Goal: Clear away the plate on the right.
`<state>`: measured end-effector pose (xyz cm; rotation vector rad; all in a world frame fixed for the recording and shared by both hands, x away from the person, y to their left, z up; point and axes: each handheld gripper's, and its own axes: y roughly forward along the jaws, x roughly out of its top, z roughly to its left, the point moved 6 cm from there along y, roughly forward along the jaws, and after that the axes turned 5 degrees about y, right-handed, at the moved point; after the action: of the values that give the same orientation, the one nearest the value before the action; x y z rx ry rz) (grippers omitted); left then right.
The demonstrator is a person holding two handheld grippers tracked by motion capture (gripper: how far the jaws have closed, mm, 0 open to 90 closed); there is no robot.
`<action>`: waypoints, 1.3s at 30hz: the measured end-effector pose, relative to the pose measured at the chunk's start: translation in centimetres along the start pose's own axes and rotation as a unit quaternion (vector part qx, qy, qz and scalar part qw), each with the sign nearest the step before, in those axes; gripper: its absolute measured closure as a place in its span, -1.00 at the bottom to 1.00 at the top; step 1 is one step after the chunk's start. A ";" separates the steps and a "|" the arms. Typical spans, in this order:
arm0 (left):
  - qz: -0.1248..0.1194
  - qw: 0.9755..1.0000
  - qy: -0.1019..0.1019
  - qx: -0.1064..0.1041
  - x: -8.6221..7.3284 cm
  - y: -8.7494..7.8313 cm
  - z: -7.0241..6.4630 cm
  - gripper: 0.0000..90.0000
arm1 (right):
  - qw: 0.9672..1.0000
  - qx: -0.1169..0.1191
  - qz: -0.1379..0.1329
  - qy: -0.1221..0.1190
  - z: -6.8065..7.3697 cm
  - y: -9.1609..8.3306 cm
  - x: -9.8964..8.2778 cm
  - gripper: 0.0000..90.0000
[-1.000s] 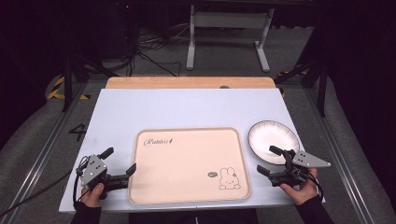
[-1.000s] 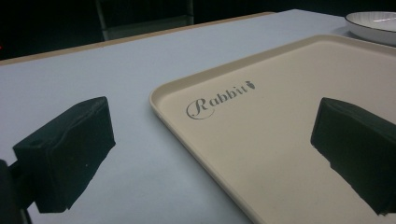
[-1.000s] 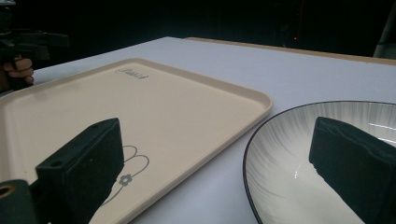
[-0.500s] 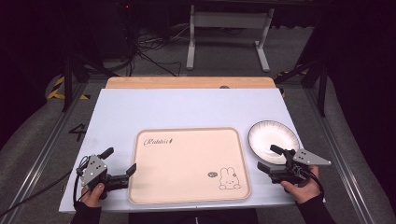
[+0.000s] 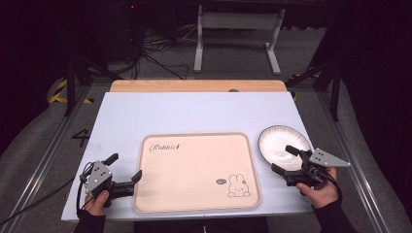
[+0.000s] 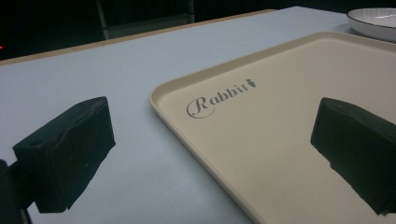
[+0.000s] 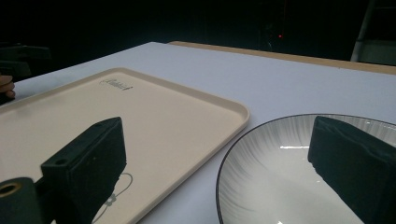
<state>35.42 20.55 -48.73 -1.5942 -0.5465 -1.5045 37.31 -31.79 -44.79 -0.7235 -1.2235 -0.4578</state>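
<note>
**Both tools lined up at the plate and the tray**

The right tool (image 5: 285,159) sits at the near edge of the white plate (image 5: 283,144), its jaws spread wide and gripping nothing. In the right gripper view one jaw hangs over the plate's ribbed inside while the other is over the tray's corner, so the rim (image 7: 223,163) lies in the gap between them. That placement looks chosen for pinching the rim, the easiest part of a shallow plate to take hold of. Whether the far jaw touches the plate or floats just above it is hard to tell from this angle.

The plate rests on the bench (image 5: 194,111) just beside the right edge of the tray (image 5: 194,165), apart from it by a narrow strip. The tray is bare apart from its printed lettering and a small rabbit (image 5: 235,187), which leaves plenty of room for the plate to go there.

The left tool (image 5: 127,167) is also released, with one jaw over the bench and the other over the tray's surface, straddling the left edge (image 6: 187,140). My guess is that it waits there to steady or lift the tray once the plate moves.
</note>
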 end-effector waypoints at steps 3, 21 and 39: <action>0.000 1.000 0.000 0.000 0.0 0.0 0.0 -1.00 | 1.000 -0.002 -0.002 0.002 -0.1 -0.1 0.5 -0.90; 0.002 1.000 0.001 0.001 0.0 0.0 0.0 -1.00 | 1.000 -0.012 -0.001 0.017 -1.9 -0.1 3.1 -0.86; 0.003 1.000 0.002 0.001 0.0 0.0 0.0 -1.00 | 0.998 -0.056 -0.008 0.033 -5.8 -0.3 4.6 -0.85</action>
<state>35.41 20.50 -48.75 -1.5904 -0.5413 -1.5024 42.41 -35.85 -41.30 -0.7882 -1.1482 -0.5625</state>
